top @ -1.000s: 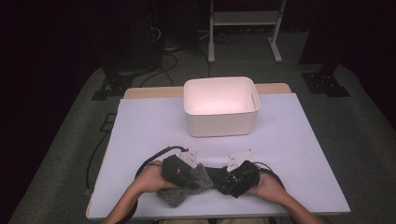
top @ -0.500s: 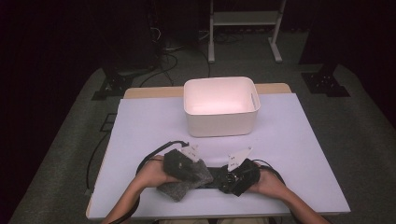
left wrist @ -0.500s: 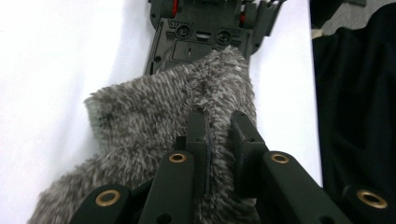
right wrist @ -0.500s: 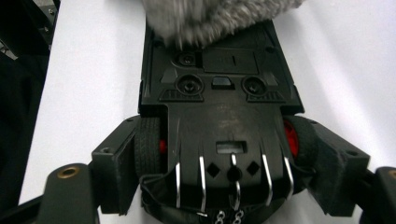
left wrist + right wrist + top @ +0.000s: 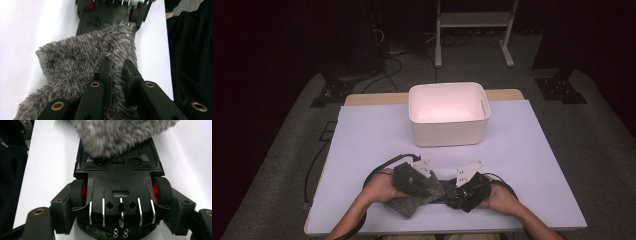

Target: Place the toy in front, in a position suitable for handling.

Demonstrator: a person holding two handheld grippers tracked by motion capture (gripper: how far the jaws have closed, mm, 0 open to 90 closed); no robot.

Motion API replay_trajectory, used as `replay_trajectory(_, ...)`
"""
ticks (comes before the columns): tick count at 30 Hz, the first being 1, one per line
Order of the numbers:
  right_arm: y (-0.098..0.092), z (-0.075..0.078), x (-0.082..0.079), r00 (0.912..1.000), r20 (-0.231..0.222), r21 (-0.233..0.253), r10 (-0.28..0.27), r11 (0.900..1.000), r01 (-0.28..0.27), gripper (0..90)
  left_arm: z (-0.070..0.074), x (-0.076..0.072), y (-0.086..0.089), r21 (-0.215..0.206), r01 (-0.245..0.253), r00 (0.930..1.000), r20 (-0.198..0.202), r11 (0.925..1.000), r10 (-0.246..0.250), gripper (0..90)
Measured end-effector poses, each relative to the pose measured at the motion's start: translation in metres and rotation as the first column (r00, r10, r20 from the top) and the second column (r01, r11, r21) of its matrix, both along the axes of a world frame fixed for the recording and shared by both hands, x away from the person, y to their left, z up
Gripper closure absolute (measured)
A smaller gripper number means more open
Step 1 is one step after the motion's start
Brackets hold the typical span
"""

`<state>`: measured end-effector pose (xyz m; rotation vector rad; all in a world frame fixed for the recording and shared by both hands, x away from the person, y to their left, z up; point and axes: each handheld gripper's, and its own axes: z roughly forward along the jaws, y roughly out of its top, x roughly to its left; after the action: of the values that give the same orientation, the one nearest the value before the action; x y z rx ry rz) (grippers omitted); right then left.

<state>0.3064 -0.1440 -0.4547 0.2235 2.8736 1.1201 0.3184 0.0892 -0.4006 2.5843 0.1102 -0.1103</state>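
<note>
Grey fleecy cloth [image 5: 85,65] is what we pinch in the left gripper [image 5: 117,72], whose jaws press together on a fold of it in the lower middle of the left gripper view. Our right gripper [image 5: 120,220] clamps a black toy car [image 5: 120,185] turned underside up, a jaw outside each red-hubbed rear wheel, at the bottom of the right gripper view.

We judge the step in hand to be wiping the car's underside with the cloth, or wrapping it. Next we would draw the cloth along the chassis while the right hand holds the car steady.

From the high view we see both grippers close together at the lower centre of the white table [image 5: 362,140], with a cream bin [image 5: 448,113] well apart above them; the car itself is hard to make out there. Up close, the right gripper view gives us the chassis detail, with the cloth's edge lying over its far end.
</note>
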Motion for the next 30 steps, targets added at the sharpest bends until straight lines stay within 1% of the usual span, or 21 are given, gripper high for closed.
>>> replay_trajectory(3,0.000,0.000,0.000,1.0000,0.004,0.002,0.005,1.000,-0.005,23.5,0.000,0.001,0.016,0.020,-0.033,0.9994,0.012,0.9992,0.033,79.9)
replay_trajectory(6,0.000,-0.001,0.001,1.0000,-0.003,-0.001,0.005,1.000,-0.005,23.5,0.000,0.003,0.032,0.014,-0.080,0.9968,0.007,0.9967,0.080,79.8)
replay_trajectory(8,0.000,-0.001,0.001,1.0000,-0.005,-0.004,0.007,1.000,-0.007,23.5,-0.001,0.006,0.037,0.016,-0.096,0.9954,0.008,0.9953,0.095,79.8)
replay_trajectory(10,0.000,-0.001,0.001,1.0000,-0.002,-0.006,0.009,1.000,-0.009,23.6,-0.001,0.007,0.037,0.015,-0.091,0.9959,0.004,0.9958,0.091,79.9)
replay_trajectory(13,0.000,-0.001,0.001,1.0000,0.000,-0.006,0.010,1.000,-0.010,23.6,-0.001,0.007,0.030,0.011,-0.075,0.9972,0.002,0.9971,0.075,79.9)
replay_trajectory(15,0.001,0.000,0.001,0.9999,0.005,-0.009,0.012,1.000,-0.012,23.6,0.000,0.006,0.023,-0.001,-0.052,0.9987,-0.001,0.9987,0.052,79.9)
replay_trajectory(17,0.001,0.000,0.002,0.9997,0.013,-0.010,0.019,1.000,-0.019,23.6,0.002,0.002,0.013,-0.015,-0.016,0.9998,-0.008,0.9997,0.016,79.9)
replay_trajectory(19,0.003,0.000,0.001,0.9998,0.012,-0.011,0.013,1.000,-0.013,23.6,0.003,-0.002,-0.001,-0.015,0.025,0.9997,-0.004,0.9996,-0.025,79.9)
replay_trajectory(20,0.004,0.000,0.002,0.9996,0.020,-0.012,0.021,1.000,-0.020,23.6,0.003,-0.004,-0.007,-0.013,0.044,0.9990,-0.001,0.9989,-0.044,79.9)
replay_trajectory(22,0.006,0.001,0.001,0.9996,0.019,-0.016,0.018,1.000,-0.018,23.6,0.002,-0.005,-0.016,0.011,0.064,0.9979,0.012,0.9979,-0.064,79.9)
replay_trajectory(24,0.005,0.000,0.001,0.9998,0.015,-0.015,0.016,1.000,-0.016,23.6,0.003,-0.004,-0.015,0.017,0.055,0.9984,0.013,0.9983,-0.055,79.9)
replay_trajectory(26,0.004,-0.001,0.002,0.9997,0.016,-0.007,0.017,1.000,-0.017,23.6,0.003,-0.002,-0.010,0.020,0.043,0.9990,0.014,0.9989,-0.043,79.8)
replay_trajectory(28,0.005,0.000,0.002,0.9996,0.021,-0.008,0.020,1.000,-0.020,23.6,0.002,0.000,-0.002,0.015,0.021,0.9997,0.012,0.9997,-0.021,79.9)
replay_trajectory(30,0.004,0.000,0.003,0.9993,0.027,-0.003,0.027,1.000,-0.027,23.6,0.000,0.003,0.010,0.016,-0.012,0.9998,0.014,0.9998,0.012,79.9)
